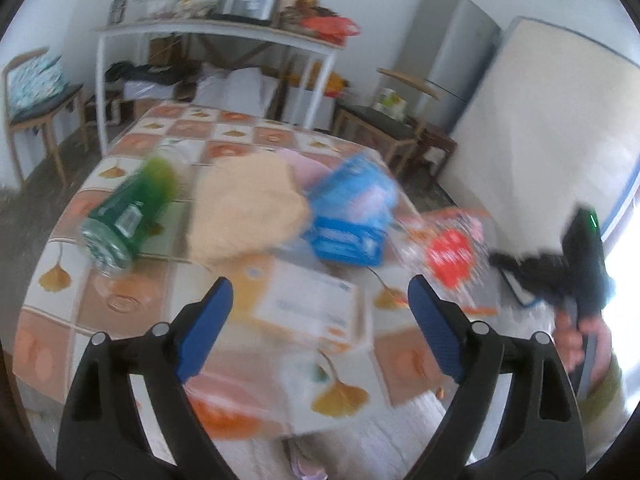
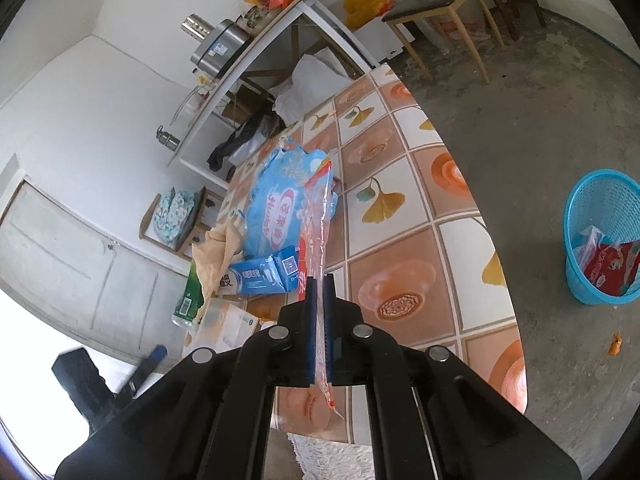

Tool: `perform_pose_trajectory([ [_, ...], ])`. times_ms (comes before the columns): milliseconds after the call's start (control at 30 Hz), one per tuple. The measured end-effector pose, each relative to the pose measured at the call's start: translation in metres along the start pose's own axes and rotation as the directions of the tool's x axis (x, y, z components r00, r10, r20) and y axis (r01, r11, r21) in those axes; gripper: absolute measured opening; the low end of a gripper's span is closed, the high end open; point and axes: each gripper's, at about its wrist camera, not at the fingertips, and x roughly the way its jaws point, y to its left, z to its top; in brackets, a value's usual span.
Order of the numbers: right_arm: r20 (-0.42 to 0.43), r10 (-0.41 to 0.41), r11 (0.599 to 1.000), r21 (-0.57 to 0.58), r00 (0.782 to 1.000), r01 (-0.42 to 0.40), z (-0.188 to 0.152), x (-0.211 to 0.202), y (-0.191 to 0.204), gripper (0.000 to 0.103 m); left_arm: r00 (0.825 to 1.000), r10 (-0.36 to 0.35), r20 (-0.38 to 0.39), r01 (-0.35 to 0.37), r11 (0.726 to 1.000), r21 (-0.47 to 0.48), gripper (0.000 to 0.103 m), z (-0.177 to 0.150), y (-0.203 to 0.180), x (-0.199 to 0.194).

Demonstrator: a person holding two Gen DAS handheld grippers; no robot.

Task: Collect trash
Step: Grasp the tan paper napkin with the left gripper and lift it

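Your right gripper [image 2: 320, 280] has its fingers pressed together on a thin red-and-clear plastic wrapper [image 2: 316, 216], which stands up from the pads toward 12 o'clock above the tiled tablecloth [image 2: 404, 248]. Your left gripper [image 1: 320, 284] is spread wide with nothing between the pads, above a white box [image 1: 312, 300]. At 3 o'clock from the right gripper, on the floor, stands the blue basket [image 2: 576, 216].

The left gripper [image 1: 320, 300] gapes wide, nothing between its pads; the right gripper [image 2: 320, 308], apparently lifted, pinches tight.
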Motion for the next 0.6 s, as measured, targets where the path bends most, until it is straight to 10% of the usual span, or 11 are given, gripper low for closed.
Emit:
perform_pose_trajectory([
  [300,-0.003,0.008,1.0,0.009,1.0,-0.008,-0.002,0.003,-0.002,0.003,0.985,-0.037,-0.171,0.016,0.992,-0.122,0.087,0.059,0.048,0.066],
  [600,-0.013,0.026,0.999,0.023,1.0,-0.026,0.0,0.006,-0.01,0.003,0.957,0.082,-0.279,-0.091,0.996,-0.02,0.087,0.08,0.041,0.126],
])
